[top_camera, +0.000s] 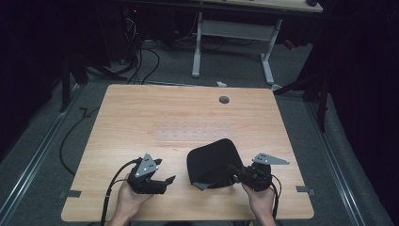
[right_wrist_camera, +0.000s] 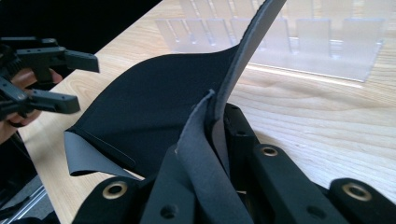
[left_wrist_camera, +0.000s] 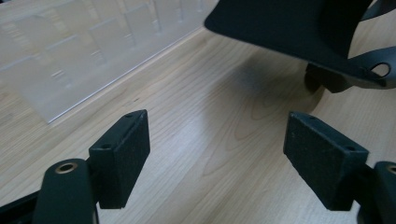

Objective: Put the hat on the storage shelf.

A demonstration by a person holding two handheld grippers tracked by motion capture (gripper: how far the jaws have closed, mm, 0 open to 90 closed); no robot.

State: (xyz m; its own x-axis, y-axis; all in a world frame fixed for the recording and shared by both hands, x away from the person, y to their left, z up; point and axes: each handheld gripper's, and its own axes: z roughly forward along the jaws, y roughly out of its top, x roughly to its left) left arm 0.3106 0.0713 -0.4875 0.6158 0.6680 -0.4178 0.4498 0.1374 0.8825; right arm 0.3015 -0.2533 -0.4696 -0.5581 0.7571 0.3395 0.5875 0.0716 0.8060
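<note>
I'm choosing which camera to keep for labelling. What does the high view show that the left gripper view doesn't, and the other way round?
High view alone: the whole wooden table, the grey floor, a second desk behind, both hands, and the right gripper clamped on the black pad's edge.

Left gripper view alone: the left gripper's two foam fingertips close up, jaws wide apart with nothing between.

Both: the black pad, the clear plastic rack and the wood tabletop.
</note>
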